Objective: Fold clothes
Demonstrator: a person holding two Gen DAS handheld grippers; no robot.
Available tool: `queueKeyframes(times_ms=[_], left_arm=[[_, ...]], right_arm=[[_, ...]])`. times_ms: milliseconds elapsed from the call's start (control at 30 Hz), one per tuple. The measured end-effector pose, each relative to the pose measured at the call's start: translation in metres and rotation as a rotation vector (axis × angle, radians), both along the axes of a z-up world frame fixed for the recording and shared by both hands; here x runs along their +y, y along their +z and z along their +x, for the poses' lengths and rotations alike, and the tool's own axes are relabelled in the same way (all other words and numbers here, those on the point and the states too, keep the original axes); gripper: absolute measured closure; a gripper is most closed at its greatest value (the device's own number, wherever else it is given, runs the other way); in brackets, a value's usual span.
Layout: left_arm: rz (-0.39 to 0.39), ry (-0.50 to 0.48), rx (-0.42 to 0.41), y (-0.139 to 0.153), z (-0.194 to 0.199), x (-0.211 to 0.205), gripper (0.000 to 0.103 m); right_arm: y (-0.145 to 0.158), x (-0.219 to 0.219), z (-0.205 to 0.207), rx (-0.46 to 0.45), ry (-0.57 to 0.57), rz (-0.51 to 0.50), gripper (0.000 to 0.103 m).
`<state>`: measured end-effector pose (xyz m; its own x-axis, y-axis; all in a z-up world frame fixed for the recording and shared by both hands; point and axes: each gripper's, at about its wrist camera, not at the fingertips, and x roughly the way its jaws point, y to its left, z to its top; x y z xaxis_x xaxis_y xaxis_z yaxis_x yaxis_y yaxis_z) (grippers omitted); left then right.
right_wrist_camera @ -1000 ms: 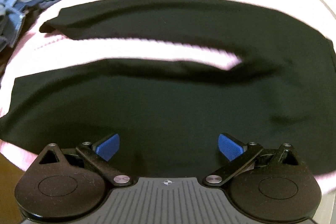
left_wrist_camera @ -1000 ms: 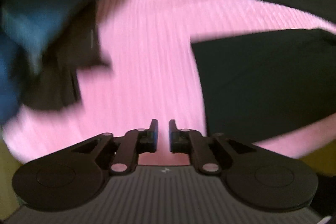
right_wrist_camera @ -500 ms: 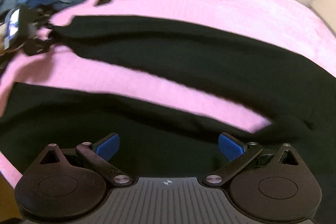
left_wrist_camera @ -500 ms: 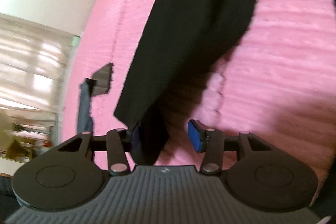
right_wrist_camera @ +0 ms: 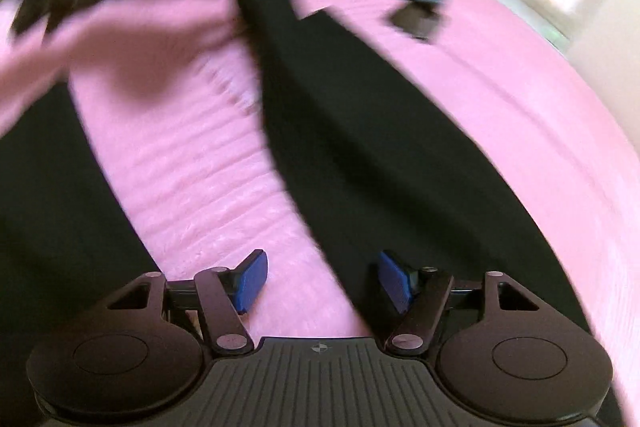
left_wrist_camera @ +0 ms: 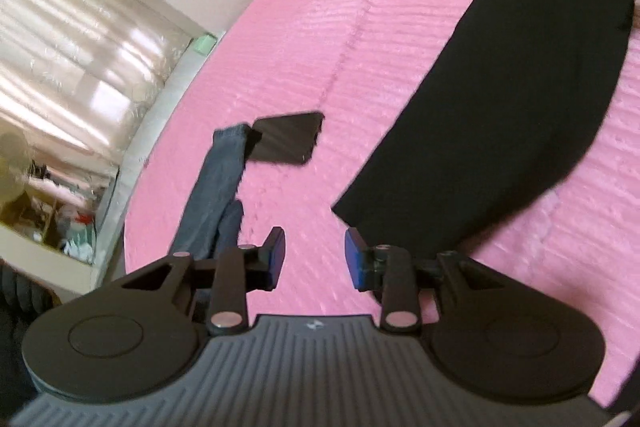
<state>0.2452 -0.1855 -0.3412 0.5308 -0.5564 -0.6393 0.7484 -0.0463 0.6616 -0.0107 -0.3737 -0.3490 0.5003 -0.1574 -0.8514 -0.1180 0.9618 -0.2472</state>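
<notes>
Trousers (left_wrist_camera: 516, 115) lie flat on the pink bed (left_wrist_camera: 360, 27); both claws, left (left_wrist_camera: 315, 259) and right (right_wrist_camera: 320, 281), spread but closing, pinch nothing; grab the leg hem next.

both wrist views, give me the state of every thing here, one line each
black trousers: spread flat on the blanket, legs apart, not folded
left claw: closing, nothing between its pads, hem of one trouser leg just ahead
right claw: closing, over the inner edge of a trouser leg, not pressing on it
denim garment: lying loose, unfolded
phone: flat on the blanket, screen dark
pink blanket: spread out, ribbed
</notes>
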Motion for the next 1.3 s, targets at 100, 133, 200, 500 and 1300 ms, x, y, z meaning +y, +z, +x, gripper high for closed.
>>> queueKeyframes(times_ms=[100,133,200,500,1300], left_arm=[[-0.009,-0.017,0.007,-0.003,-0.007,0.014,0.074],[-0.018,-0.025,0.016,-0.003,-0.012,0.02,0.074],[-0.03,-0.061,0.058,-0.006,-0.028,0.034,0.071],[0.045,-0.268,-0.025,-0.069,-0.095,0.019,0.041],[0.265,-0.217,-0.043,-0.07,-0.117,0.096,0.095]], right_arm=[[-0.012,0.005,0.01,0.008,0.083,-0.055,0.056],[-0.012,0.003,0.012,0.004,0.082,-0.052,0.07],[-0.01,-0.001,0.016,-0.002,0.072,-0.063,0.103],[0.059,-0.049,0.008,-0.156,-0.148,0.264,0.103],[0.022,-0.011,-0.04,-0.081,-0.143,0.246,0.022]])
